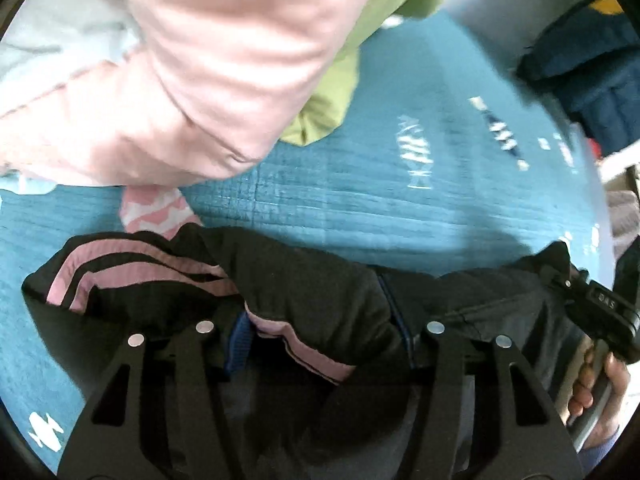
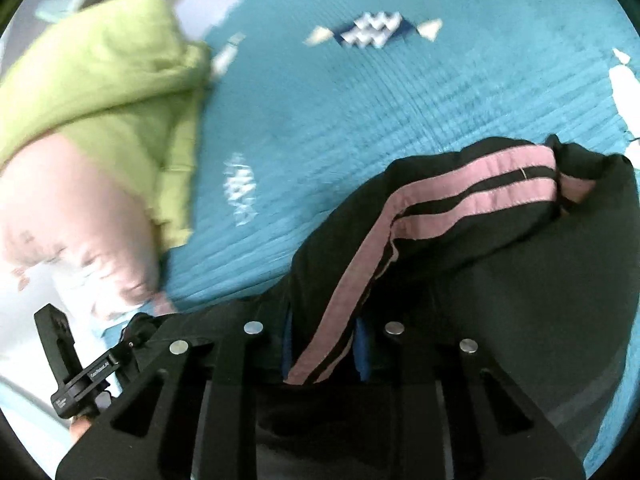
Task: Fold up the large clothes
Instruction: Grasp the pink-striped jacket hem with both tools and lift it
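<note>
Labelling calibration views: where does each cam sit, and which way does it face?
Left wrist: on the left gripper, looking down at the black garment in its jaws on the teal bedspread; right gripper and hand at right.
Right wrist: on the right gripper, looking down; left gripper at lower left.
Shared: garment, bedspread, green garment, pink garment.

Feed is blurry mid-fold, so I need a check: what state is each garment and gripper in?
Black garment with pink stripes: bunched, gripped by both grippers.
Left gripper: shut on its fabric.
Right gripper: shut on its striped part.
Pink garment: crumpled, unfolded.
Green garment: crumpled, beside the pink.
</note>
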`<state>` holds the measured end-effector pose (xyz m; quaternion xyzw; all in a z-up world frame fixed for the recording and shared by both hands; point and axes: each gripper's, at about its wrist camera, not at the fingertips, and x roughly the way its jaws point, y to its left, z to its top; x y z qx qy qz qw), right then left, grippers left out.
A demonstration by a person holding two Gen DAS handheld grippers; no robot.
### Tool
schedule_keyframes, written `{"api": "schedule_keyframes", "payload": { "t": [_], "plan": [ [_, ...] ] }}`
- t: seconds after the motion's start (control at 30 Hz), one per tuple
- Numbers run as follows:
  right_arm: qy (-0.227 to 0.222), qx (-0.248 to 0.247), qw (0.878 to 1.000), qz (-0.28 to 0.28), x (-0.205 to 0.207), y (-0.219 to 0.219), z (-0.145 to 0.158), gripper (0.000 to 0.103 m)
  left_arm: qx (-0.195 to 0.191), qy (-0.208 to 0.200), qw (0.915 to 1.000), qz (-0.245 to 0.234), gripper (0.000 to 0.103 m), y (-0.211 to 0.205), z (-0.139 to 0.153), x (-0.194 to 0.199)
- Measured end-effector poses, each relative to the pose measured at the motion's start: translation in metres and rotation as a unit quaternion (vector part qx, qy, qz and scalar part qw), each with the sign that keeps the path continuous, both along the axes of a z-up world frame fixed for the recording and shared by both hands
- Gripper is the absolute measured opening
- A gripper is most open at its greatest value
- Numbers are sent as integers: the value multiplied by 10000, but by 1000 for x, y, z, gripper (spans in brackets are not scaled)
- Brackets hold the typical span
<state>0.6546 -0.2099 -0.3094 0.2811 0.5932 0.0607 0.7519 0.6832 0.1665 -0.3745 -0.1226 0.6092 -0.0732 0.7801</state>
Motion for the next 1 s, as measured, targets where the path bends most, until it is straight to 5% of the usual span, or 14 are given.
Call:
{"api": "schedule_keyframes", "payload": {
  "t": [0.3, 0.57, 0.77, 1.0],
  "plan": [
    [-1001, 244, 9945, 208, -107, 6, 102, 21, -288, -1194, 9924, -126, 56, 1, 106, -136],
    [-1594, 289, 9864, 293, -265, 2, 136, 21, -622, -1721, 9831, 106, 56, 2, 124, -291],
    [-1495, 262, 9883, 138, -378, 1, 102, 21, -780, -1788, 9800, 404, 56, 2, 99, -388],
    [-1086, 733, 9903, -454, -465, -10, 27, 21, -1017, -1193, 9844, 799, 53, 7, 23, -473]
  ]
}}
